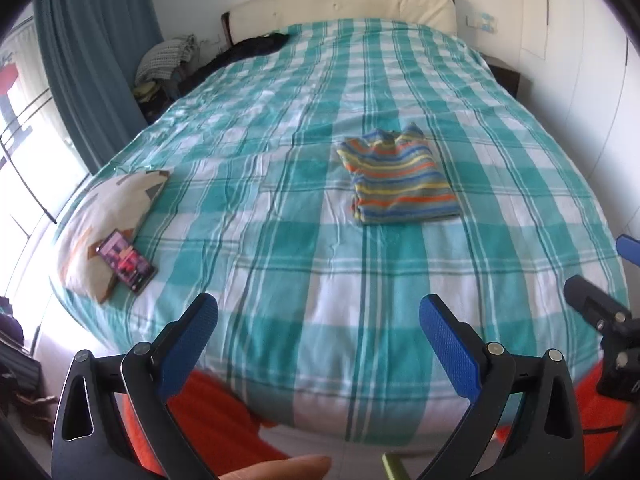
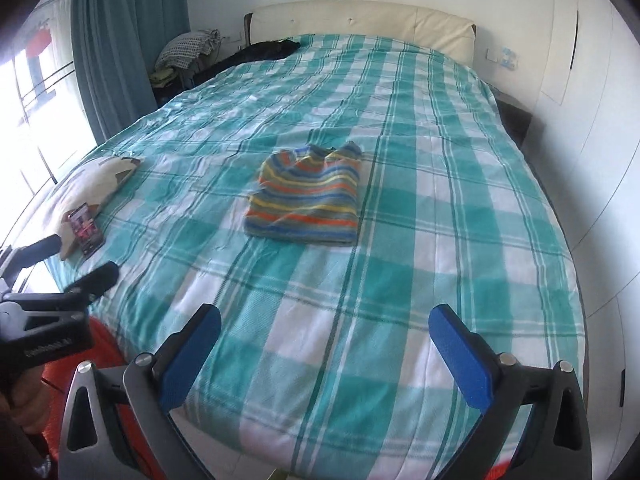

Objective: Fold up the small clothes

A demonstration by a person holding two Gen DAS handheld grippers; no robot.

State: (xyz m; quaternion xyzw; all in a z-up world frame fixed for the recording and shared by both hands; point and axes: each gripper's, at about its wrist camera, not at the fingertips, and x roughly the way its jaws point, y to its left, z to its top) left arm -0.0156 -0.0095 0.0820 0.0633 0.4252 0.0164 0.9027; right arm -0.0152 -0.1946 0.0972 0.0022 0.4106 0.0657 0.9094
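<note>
A wide bed covered in a teal-and-white checked cotton bedspread (image 1: 280, 208) fills the room, its cream padded headboard (image 1: 344, 4) against a white wall. Long teal curtains (image 1: 92, 48) hang beside a bright window on the left. Near the bed's left edge lies a white patterned cushion (image 1: 100, 220), with a dark smartphone (image 1: 127, 262) resting partly on it. The small folded jumper in blue, orange and yellow stripes (image 2: 308, 200) lies flat around the middle of the bedspread, well apart from both grippers. The left gripper (image 1: 318, 316) and right gripper (image 2: 324, 328) hang over the bed's near end, blue-padded jaws spread wide, holding nothing.
</note>
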